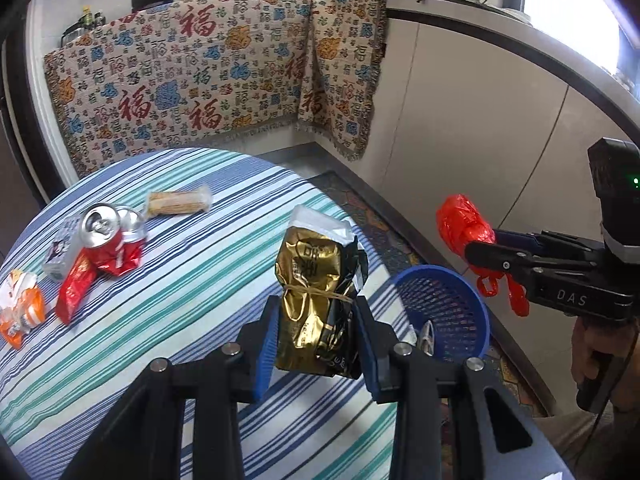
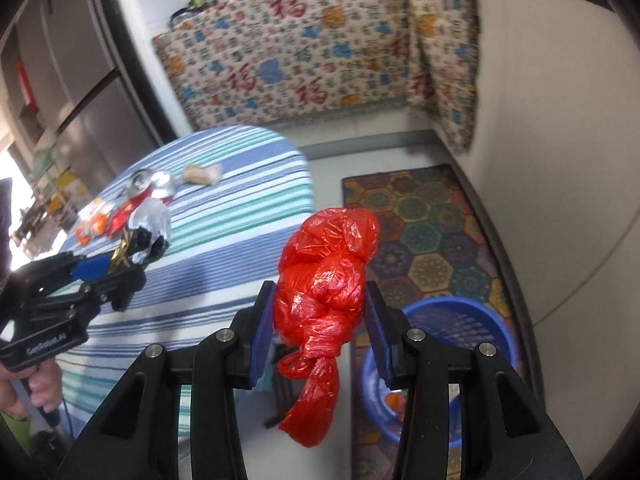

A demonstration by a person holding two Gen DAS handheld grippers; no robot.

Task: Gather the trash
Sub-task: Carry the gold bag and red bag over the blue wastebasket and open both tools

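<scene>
Crinkled gold foil pouch (image 1: 316, 300) clenched in left tool (image 1: 316, 344) — right tool (image 2: 318, 328) grips knotted red plastic bag (image 2: 324, 280).

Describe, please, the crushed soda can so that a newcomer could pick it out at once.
Start at the round table with the striped cloth. On its far side sits a cluster of litter. The crushed red can lies there on its side, next to a red packet, and it alone is metal, with a silver top and an open pull-tab hole.
</scene>
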